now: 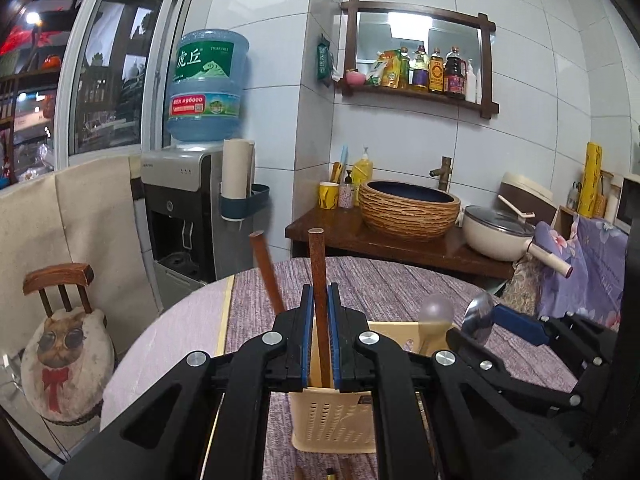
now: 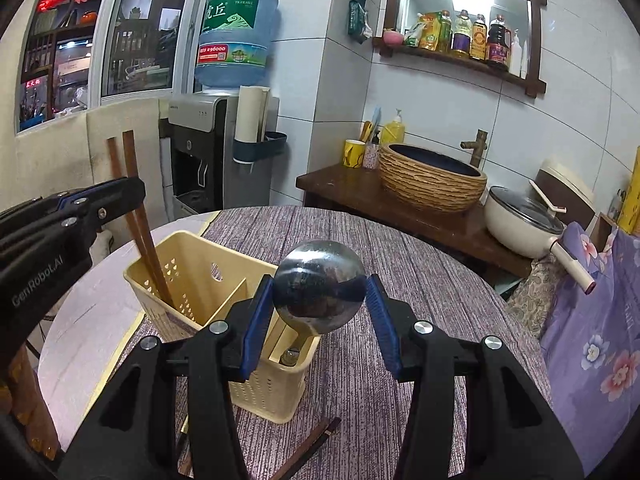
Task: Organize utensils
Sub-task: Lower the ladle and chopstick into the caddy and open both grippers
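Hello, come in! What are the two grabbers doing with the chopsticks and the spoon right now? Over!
Left gripper shut on chopsticks, tips in yellow holder. Right gripper around spoon, handle down in holder. Nothing blocking.

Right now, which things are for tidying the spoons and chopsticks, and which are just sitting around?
For the job: left gripper pinching chopsticks; right gripper around the ladle; cream holder; spare chopsticks on the table.

Just around: water dispenser, basin, pan, bottles.
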